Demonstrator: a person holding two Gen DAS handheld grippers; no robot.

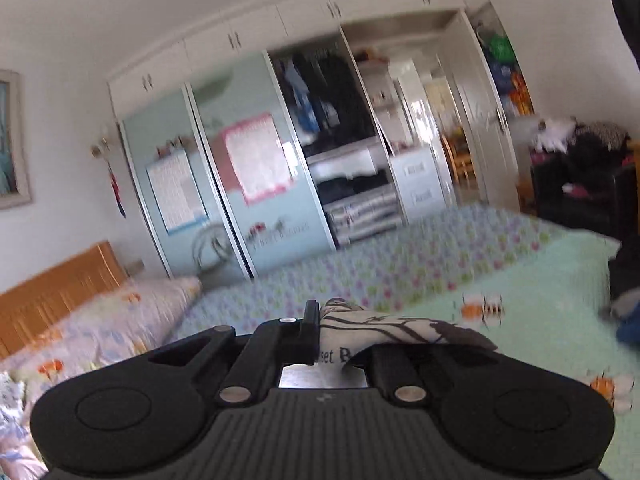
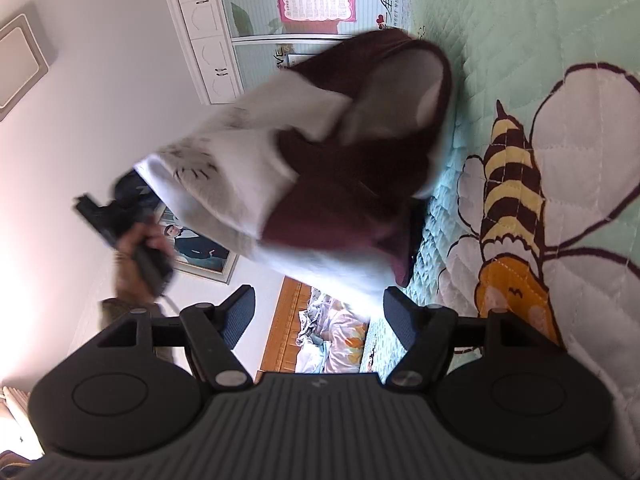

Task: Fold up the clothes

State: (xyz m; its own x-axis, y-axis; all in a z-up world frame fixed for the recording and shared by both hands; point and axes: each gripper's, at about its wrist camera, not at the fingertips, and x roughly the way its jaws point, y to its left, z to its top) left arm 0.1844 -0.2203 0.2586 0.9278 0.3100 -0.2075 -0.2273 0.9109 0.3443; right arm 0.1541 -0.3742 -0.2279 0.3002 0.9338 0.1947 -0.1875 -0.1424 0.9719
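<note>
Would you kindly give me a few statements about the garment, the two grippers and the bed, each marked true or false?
1. The left gripper is shut on the garment. True.
2. The right gripper grips the garment too. False: its jaws stand open with nothing between them.
3. The garment lies flat and folded on the quilt. False: it hangs bunched in the air, held up by the left gripper.
4. The quilt is green with a bee pattern. True.
5. Every wardrobe door is closed. False: one section stands open, showing hanging clothes.
</note>
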